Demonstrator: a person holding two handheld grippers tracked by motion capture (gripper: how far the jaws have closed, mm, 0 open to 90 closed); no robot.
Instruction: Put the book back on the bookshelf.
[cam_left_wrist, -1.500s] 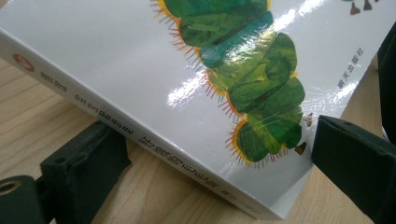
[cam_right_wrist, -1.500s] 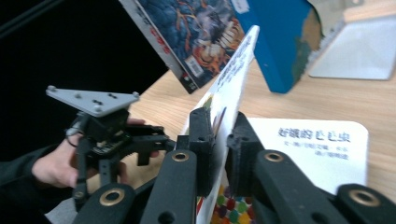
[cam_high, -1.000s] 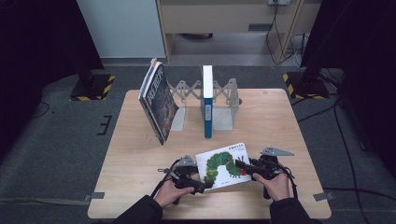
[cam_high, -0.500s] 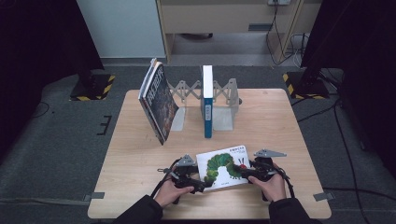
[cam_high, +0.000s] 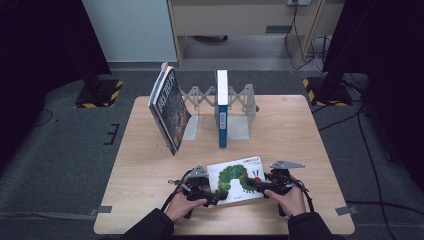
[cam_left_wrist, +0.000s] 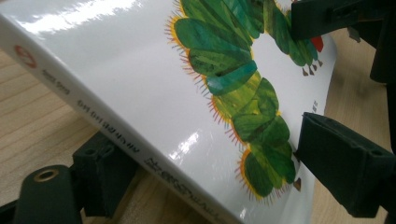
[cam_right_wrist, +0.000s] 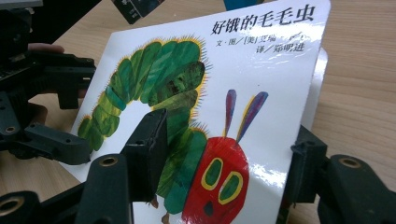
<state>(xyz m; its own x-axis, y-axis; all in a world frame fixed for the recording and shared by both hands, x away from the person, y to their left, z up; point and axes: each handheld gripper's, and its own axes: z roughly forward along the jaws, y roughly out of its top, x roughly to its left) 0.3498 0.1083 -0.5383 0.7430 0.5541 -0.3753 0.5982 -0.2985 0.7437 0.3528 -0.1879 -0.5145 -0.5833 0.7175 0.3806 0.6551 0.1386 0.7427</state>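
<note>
A white board book with a green caterpillar on its cover (cam_high: 239, 177) lies near the table's front edge, between my two grippers. My left gripper (cam_high: 216, 196) holds its spine side. In the left gripper view one jaw sits under the spine and the other presses on the cover (cam_left_wrist: 140, 93); these jaws have just been closing. My right gripper (cam_high: 255, 186) straddles the opposite edge. Its jaws have just been opening: in the right gripper view one stands over the cover (cam_right_wrist: 261, 70), the other beyond the edge, neither pressing.
Behind stands a metal accordion book rack (cam_high: 245, 100) with a blue-spined book (cam_high: 221, 107) upright in it. A dark book (cam_high: 170, 107) leans at the rack's left end. The wooden table (cam_high: 300, 130) has bare room at right and left.
The right hand and its gripper have edged slightly left and toward the front edge. The book has barely shifted, and the left hand has stayed put.
</note>
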